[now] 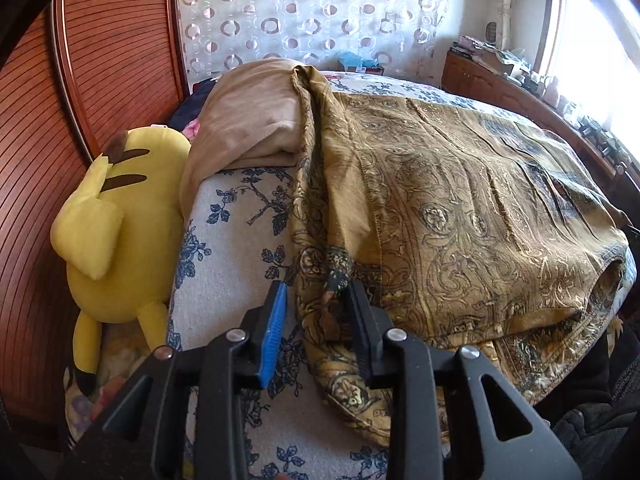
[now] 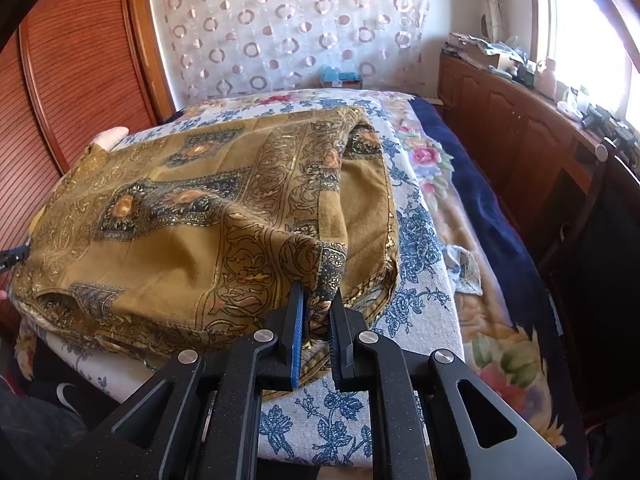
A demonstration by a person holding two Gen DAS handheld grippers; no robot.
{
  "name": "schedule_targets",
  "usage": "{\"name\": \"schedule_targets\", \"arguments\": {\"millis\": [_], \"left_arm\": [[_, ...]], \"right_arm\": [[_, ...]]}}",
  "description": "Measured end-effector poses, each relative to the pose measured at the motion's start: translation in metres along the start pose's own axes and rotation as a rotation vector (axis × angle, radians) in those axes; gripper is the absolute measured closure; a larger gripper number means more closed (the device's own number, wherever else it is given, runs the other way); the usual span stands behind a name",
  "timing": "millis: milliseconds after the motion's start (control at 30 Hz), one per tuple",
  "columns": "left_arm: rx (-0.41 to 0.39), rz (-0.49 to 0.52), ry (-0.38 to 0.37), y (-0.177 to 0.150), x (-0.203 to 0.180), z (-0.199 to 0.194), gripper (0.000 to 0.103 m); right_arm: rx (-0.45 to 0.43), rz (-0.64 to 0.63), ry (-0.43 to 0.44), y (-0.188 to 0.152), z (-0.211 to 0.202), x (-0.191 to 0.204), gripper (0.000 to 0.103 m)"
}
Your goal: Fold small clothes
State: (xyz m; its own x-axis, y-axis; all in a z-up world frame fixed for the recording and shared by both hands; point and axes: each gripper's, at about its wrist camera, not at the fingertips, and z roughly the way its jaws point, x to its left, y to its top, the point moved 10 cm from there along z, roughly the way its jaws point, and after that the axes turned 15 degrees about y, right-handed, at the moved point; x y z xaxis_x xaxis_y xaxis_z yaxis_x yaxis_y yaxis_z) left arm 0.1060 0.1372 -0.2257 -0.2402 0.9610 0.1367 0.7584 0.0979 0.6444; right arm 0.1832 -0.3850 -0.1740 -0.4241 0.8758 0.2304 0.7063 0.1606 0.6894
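Note:
A mustard-gold patterned garment [image 1: 460,208] lies spread over a white cushion with blue flowers [image 1: 240,240] on the bed. My left gripper [image 1: 316,292] is open, its fingers standing either side of the garment's dark-trimmed left corner without pinching it. In the right wrist view the same garment [image 2: 180,216] is bunched, its right edge folded over. My right gripper [image 2: 318,292] is shut on a dark-bordered corner of the garment, lifted a little off the cushion [image 2: 416,248].
A yellow plush toy [image 1: 116,220] leans against the wooden wardrobe [image 1: 60,120] at the left. A folded beige cloth [image 1: 248,120] lies behind the garment. A wooden cabinet [image 2: 520,128] with clutter runs along the right under the window. A floral blanket [image 2: 480,240] covers the bed.

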Motion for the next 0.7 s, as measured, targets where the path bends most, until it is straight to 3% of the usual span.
{"name": "schedule_targets", "arguments": {"millis": [67,100,200,500,700], "left_arm": [[-0.001,-0.004,0.0,0.001,0.0,0.001,0.072],[-0.002,-0.007,0.002,0.002,0.001,0.002,0.071],[-0.007,-0.003,0.009,0.003,-0.001,0.003,0.071],[-0.013,-0.007,0.005,0.003,-0.001,0.003,0.071],[-0.013,-0.009,0.01,0.006,-0.002,0.006,0.069]], "right_arm": [[-0.002,0.003,-0.004,0.001,0.0,-0.002,0.093],[-0.003,0.005,-0.013,0.001,-0.001,-0.004,0.087],[-0.009,0.018,-0.035,0.002,-0.004,-0.01,0.06],[-0.063,0.047,-0.084,0.002,-0.038,-0.035,0.06],[-0.037,0.044,-0.086,0.004,-0.022,-0.043,0.064]]}}
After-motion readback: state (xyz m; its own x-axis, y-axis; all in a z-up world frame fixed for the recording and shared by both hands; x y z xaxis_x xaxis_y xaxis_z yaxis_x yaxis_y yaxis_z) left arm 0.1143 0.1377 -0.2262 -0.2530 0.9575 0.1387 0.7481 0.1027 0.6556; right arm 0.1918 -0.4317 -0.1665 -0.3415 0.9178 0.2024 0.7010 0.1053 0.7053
